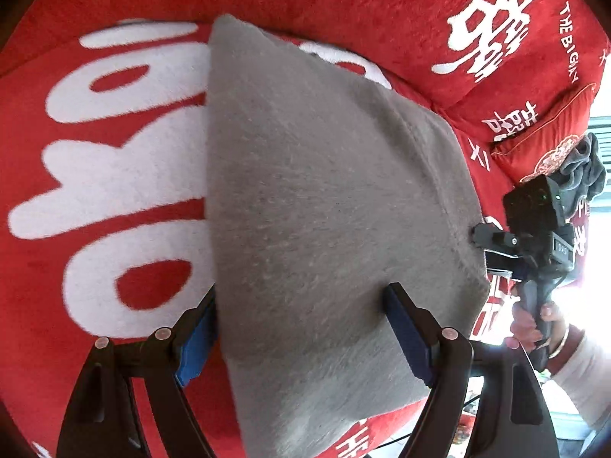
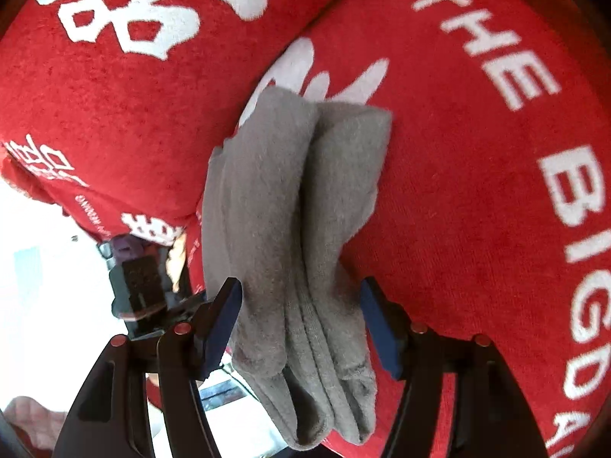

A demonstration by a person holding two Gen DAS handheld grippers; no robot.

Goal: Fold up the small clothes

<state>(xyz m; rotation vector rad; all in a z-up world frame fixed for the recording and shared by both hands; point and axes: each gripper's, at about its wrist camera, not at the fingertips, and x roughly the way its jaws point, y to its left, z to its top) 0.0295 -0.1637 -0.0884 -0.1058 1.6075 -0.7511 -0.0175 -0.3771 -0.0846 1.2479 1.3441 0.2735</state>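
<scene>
A folded grey fleecy garment [image 1: 324, 191] lies on the red sofa cushion [image 1: 114, 198] with large white lettering. My left gripper [image 1: 301, 290] stands open over the garment's near end: its left pad sits at the cloth's edge and its right finger rests over the cloth. In the right wrist view the same garment [image 2: 267, 191] shows its stacked folded layers end-on, hanging over the cushion's front. My right gripper [image 2: 301, 282] is open around these layers, with a gap at its right pad. The right gripper [image 1: 481, 234] also shows at the garment's right edge.
A person's hand [image 1: 534, 324] with a bracelet holds the right gripper's handle. A dark grey crumpled cloth [image 1: 584, 171] lies on a red patterned pillow [image 1: 550, 141] at the far right. The red backrest [image 2: 114, 87] rises behind. The left gripper's body [image 2: 139, 282] shows beside the cushion.
</scene>
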